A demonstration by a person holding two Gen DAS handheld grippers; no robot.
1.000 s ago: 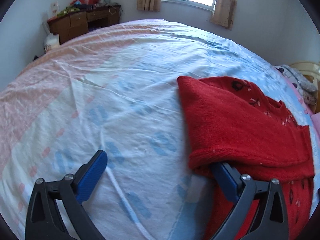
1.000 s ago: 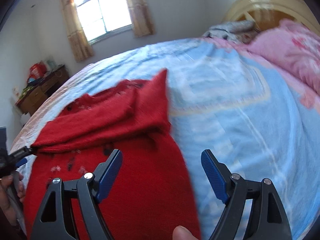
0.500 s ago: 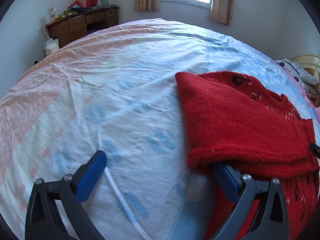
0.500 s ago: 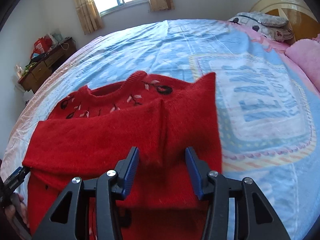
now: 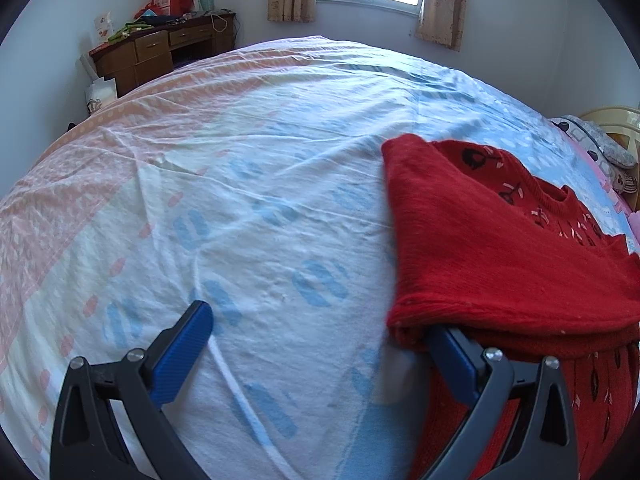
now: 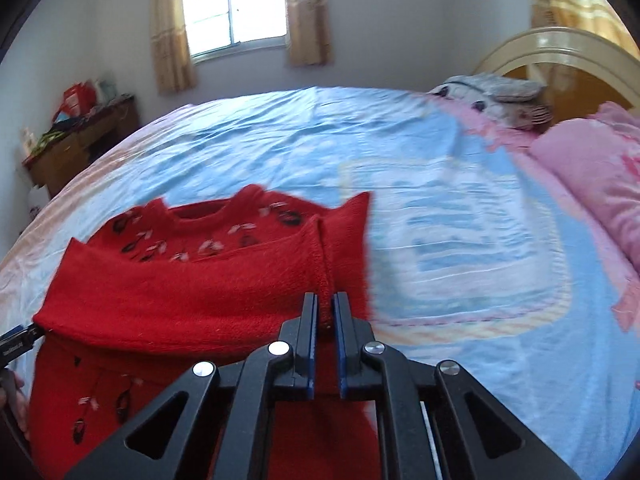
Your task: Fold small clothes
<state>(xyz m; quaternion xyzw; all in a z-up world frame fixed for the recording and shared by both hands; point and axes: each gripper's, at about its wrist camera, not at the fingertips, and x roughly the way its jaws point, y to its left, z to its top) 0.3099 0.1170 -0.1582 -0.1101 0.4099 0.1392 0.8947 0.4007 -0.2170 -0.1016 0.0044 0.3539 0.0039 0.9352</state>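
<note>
Bed (image 5: 260, 200) under window; sweater (image 6: 180, 292) at 9 o'clock in right view. Right gripper (image 6: 325, 320) pinches cuff; left gripper (image 5: 320, 344) wide, one finger under fold. Risk: thin pinch slips, fold skews.

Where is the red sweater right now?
The red knitted sweater lies on the blue and pink bedsheet, lower left in the right wrist view, its folded sleeve pinched by the right gripper; the wooden desk stands far behind.
</note>
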